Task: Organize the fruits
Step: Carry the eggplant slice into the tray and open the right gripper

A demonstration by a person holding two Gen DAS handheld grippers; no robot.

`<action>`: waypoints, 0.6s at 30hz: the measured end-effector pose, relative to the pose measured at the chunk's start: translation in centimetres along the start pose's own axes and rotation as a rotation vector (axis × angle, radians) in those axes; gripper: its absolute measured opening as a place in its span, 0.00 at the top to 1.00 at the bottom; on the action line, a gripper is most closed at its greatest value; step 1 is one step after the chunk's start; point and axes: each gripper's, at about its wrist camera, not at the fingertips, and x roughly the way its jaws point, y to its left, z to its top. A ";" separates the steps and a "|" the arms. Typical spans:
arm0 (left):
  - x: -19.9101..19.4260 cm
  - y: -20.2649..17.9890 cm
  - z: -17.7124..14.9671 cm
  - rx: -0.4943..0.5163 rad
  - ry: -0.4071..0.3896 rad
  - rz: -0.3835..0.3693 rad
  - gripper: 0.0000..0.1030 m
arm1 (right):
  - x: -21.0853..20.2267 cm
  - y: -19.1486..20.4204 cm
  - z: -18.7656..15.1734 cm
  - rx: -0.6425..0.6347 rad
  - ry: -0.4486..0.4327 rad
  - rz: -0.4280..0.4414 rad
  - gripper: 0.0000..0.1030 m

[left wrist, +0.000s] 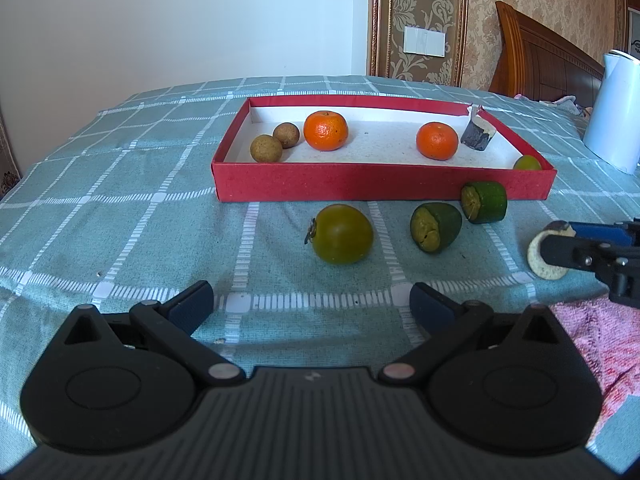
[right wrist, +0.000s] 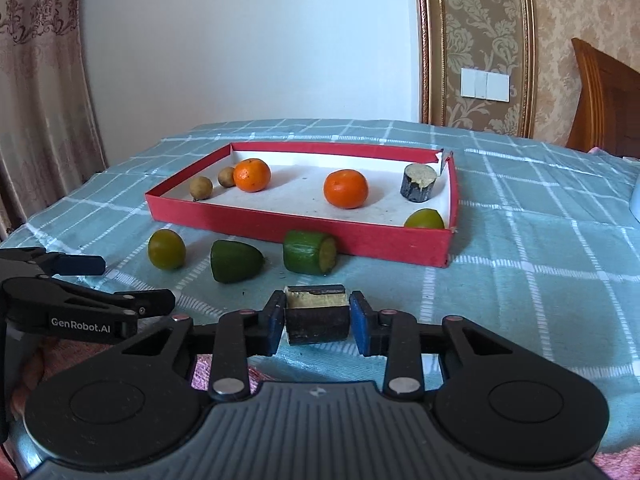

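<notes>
A red box (left wrist: pixel 360 188) (right wrist: pixel 280 228) on the checked cloth holds two oranges (left wrist: pixel 325 130) (right wrist: pixel 345 189), two brown longans (left wrist: pixel 266 148), a dark cut piece (left wrist: pixel 478 133) (right wrist: pixel 418 182) and a green fruit (left wrist: pixel 527 163) (right wrist: pixel 424 219). In front of it lie a green round fruit (left wrist: pixel 342 234) (right wrist: pixel 166 249) and two green cut pieces (left wrist: pixel 435 227) (left wrist: pixel 483 201) (right wrist: pixel 235 261) (right wrist: pixel 309 252). My right gripper (right wrist: pixel 317 320) is shut on a dark cut piece (right wrist: pixel 316 318) (left wrist: pixel 546 255) near the cloth. My left gripper (left wrist: pixel 310 306) is open and empty before the green round fruit.
A white kettle (left wrist: pixel 614 112) stands at the right beside the box. A pink towel (left wrist: pixel 600 344) lies at the near right. A wooden headboard (left wrist: pixel 540 48) and wall are behind. My left gripper shows in the right wrist view (right wrist: pixel 100 284).
</notes>
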 end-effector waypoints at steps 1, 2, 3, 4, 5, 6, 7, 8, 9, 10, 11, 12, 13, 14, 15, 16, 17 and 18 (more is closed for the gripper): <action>0.0 0.0 0.0 0.000 0.000 0.000 0.00 | -0.1 -0.1 -0.1 0.003 -0.001 -0.001 0.67; 0.0 0.0 0.0 0.000 0.000 0.000 0.00 | -0.1 -0.2 -0.2 0.006 -0.004 -0.004 0.67; 0.0 0.0 0.0 0.000 0.000 0.000 0.00 | -0.2 -0.3 -0.3 0.009 -0.007 -0.004 0.67; 0.0 0.0 0.0 0.000 0.000 0.000 0.00 | -0.3 -0.4 -0.3 0.014 -0.010 -0.004 0.67; 0.0 0.0 0.0 0.000 0.000 0.000 0.00 | -0.4 -0.4 -0.2 0.016 -0.014 -0.003 0.67; 0.0 0.0 0.0 0.000 0.000 0.000 0.00 | -0.5 -0.4 0.0 0.010 -0.019 -0.003 0.67; 0.0 0.0 0.0 0.000 0.000 0.000 0.00 | -0.6 -0.4 0.2 0.002 -0.028 -0.007 0.67; 0.0 0.0 0.0 0.000 0.000 0.000 0.00 | -0.8 -0.4 0.6 -0.006 -0.040 -0.014 0.67; 0.0 0.0 0.0 0.000 0.000 0.000 0.00 | -0.9 -0.4 0.9 -0.013 -0.051 -0.019 0.67; 0.0 0.0 0.0 0.000 0.000 0.000 0.00 | -0.9 -0.5 1.3 -0.023 -0.061 -0.025 0.67; 0.0 0.0 0.0 0.000 0.000 0.000 0.00 | -1.0 -0.5 1.8 -0.031 -0.074 -0.032 0.67; 0.0 0.0 0.0 0.000 0.000 0.000 0.00 | -0.9 -0.5 2.2 -0.038 -0.085 -0.041 0.67; 0.0 0.0 0.0 0.000 0.000 0.000 0.00 | -0.8 -0.6 2.7 -0.048 -0.095 -0.051 0.67; 0.0 0.0 0.0 0.000 0.000 0.000 0.00 | -0.6 -0.7 3.2 -0.055 -0.102 -0.061 0.67; 0.0 0.0 0.0 0.000 0.000 0.000 0.00 | -0.3 -0.8 3.8 -0.060 -0.108 -0.070 0.67; 0.0 0.0 0.0 0.000 0.000 0.000 0.00 | 0.1 -0.9 4.4 -0.065 -0.112 -0.081 0.67; 0.0 0.0 0.0 0.000 0.000 0.000 0.00 | 0.6 -1.0 4.9 -0.068 -0.115 -0.093 0.67; 0.0 0.0 0.0 0.000 0.000 0.000 0.00 | 1.1 -1.1 5.4 -0.071 -0.116 -0.104 0.67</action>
